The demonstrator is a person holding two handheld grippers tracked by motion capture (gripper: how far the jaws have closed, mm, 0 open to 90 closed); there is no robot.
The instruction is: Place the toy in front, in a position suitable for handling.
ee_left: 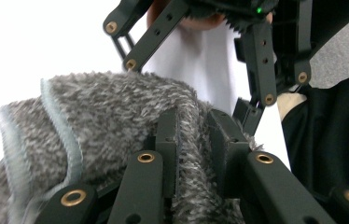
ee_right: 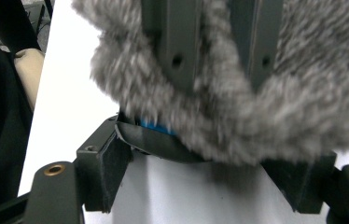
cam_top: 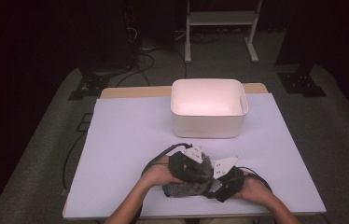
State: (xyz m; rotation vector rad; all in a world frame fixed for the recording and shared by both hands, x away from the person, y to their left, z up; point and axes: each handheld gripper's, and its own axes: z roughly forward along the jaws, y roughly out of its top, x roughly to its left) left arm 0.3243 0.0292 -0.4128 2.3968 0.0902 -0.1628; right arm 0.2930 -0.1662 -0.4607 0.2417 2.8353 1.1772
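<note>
Near the table's front edge, the left gripper (cam_top: 196, 175) is pinching a fold of the grey fluffy cloth (ee_left: 116, 112) while the right gripper (cam_top: 217, 184) is gaping beneath it, risking the pile slipping free short of the far white bin (cam_top: 208, 108).

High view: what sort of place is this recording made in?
Probably a lab or recording room: a table under a white sheet, cables across grey carpet, a metal stand behind, dark surroundings.
</note>
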